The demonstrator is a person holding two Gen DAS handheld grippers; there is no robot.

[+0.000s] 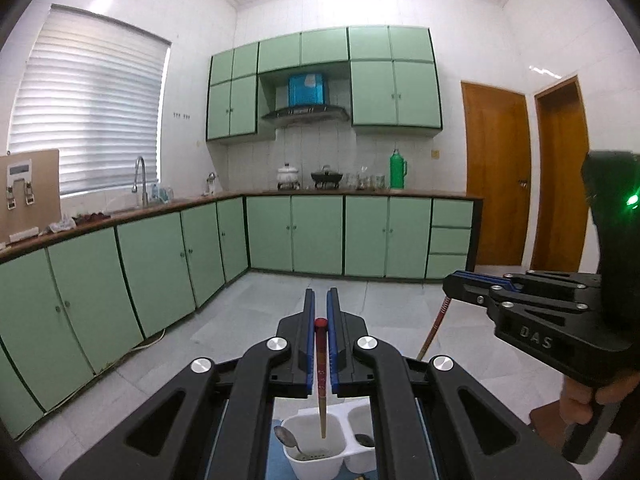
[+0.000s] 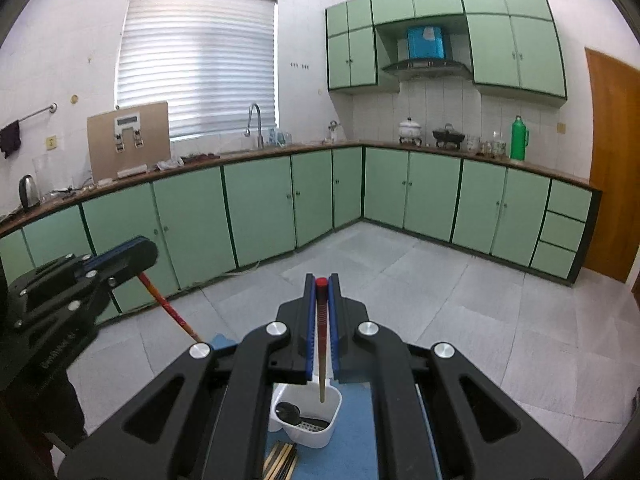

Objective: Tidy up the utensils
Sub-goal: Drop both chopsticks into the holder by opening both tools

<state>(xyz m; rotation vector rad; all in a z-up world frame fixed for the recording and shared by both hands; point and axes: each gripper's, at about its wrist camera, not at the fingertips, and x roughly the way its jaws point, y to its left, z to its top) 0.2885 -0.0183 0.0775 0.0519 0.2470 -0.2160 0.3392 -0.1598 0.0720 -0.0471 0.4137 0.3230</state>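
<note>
Your left gripper [image 1: 321,308] pinches one red-capped wooden chopstick [image 1: 321,376]; your right gripper [image 2: 321,292] pinches its twin [image 2: 321,344]. Both hang over the white plastic caddy [image 1: 316,460] (spoons already inside). Remaining: drop these, then the bundled sticks [image 2: 280,460].

Walls: white tiles [image 2: 72,52], glossy, with light reflections.
Floor: pale grey tiles [image 2: 500,320].
Base units: green cabinets [image 2: 260,208] in an L along two walls, under a brown worktop [image 1: 168,204].
Wall units: green upper cabinets [image 1: 394,94] flanking a range hood [image 1: 305,112].
Window: one, closed white blinds [image 1: 92,116], daylight through the slats.
Sink: curved tap [image 2: 256,124] below the window.
Worktop items: white pot [image 1: 288,173], dark pot [image 1: 326,177], green flask [image 1: 397,170], kettle [image 2: 29,191].
Doors: two brown wooden doors [image 1: 498,176].
</note>
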